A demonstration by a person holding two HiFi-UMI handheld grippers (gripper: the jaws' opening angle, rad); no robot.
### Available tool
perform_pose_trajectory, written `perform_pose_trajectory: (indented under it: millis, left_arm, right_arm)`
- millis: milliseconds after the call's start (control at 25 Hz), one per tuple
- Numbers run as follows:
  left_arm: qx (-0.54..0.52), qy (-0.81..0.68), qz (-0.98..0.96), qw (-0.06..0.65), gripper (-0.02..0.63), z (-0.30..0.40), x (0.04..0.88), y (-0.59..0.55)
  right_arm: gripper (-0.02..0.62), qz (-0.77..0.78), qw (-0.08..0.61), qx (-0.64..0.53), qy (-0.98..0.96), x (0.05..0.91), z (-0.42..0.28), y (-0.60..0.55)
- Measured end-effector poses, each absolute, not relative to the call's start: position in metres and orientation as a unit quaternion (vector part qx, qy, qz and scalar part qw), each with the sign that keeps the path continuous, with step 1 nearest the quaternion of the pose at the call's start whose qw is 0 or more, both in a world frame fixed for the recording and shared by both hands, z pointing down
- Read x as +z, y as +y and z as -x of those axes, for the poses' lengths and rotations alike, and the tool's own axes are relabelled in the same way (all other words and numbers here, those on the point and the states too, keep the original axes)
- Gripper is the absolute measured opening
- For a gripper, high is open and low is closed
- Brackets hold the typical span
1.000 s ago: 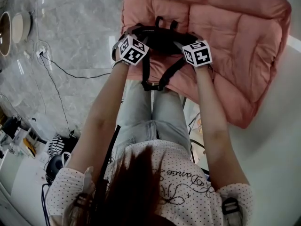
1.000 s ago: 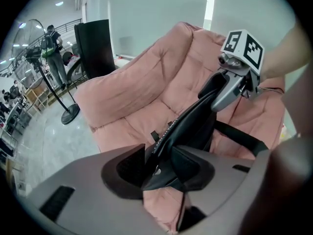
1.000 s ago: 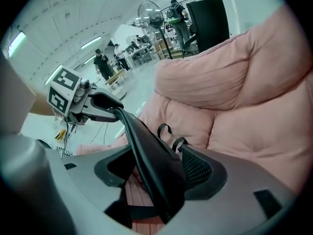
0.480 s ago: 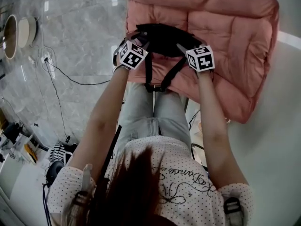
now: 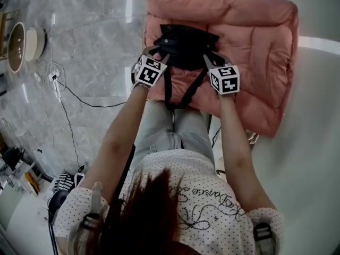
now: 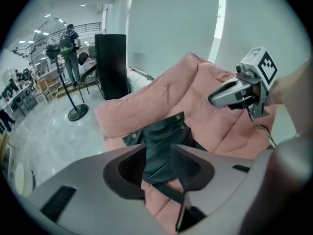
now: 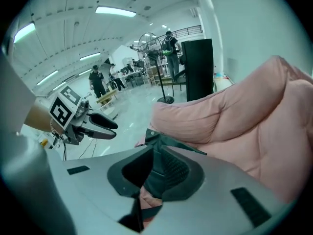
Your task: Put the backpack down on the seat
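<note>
Black backpack (image 5: 186, 42) resting on pink seat cushion (image 5: 257, 41), left tool (image 5: 160, 54) and right tool (image 5: 211, 59) closing on its sides

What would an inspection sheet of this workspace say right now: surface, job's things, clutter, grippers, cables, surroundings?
Surface: pink padded seat.
Job's things: black backpack appears to rest on the seat, its straps hanging over the front edge.
Clutter: two round bowls on the floor at left; small items at lower left, too small to tell.
Grippers: left gripper and right gripper are both closing, each with backpack fabric between its jaws.
Cables: a thin cable runs across the floor from a power strip.
Surroundings: grey marble-look floor; people and a black cabinet in the background.
</note>
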State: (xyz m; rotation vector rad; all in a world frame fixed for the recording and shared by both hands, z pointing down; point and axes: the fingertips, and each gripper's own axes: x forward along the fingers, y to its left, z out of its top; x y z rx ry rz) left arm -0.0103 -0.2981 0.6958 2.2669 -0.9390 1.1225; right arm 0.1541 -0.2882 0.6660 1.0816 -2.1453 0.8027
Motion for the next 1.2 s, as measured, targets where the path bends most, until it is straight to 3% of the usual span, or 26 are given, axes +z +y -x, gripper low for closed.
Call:
perform_pose_trajectory:
  millis: [40, 160, 320, 840, 1200]
  left_arm:
    - [0.397, -0.35, -0.817, 0.23, 0.146, 0.011, 0.689, -0.299]
    - [0.381, -0.369, -0.815, 0.234, 0.069, 0.017, 0.667, -0.3]
    - [0.363, -0.38, -0.822, 0.218, 0.018, 0.022, 0.645, -0.301]
    - [0.256, -0.402, -0.858, 0.192, 0.005, 0.025, 0.542, -0.314]
    - [0.17, -0.416, -0.888, 0.097, 0.005, 0.018, 0.431, -0.326]
  right_arm:
    - [0.044, -0.415, 0.294, 0.297, -0.808, 0.658, -0.157, -0.289]
    - [0.012, -0.423, 0.284, 0.292, -0.809, 0.636, -0.159, -0.288]
    - [0.012, -0.423, 0.269, 0.295, -0.813, 0.62, -0.157, -0.282]
    - [0.011, -0.464, 0.189, 0.234, -0.833, 0.513, -0.147, -0.285]
    - [0.011, -0.488, 0.109, 0.136, -0.855, 0.401, -0.142, -0.296]
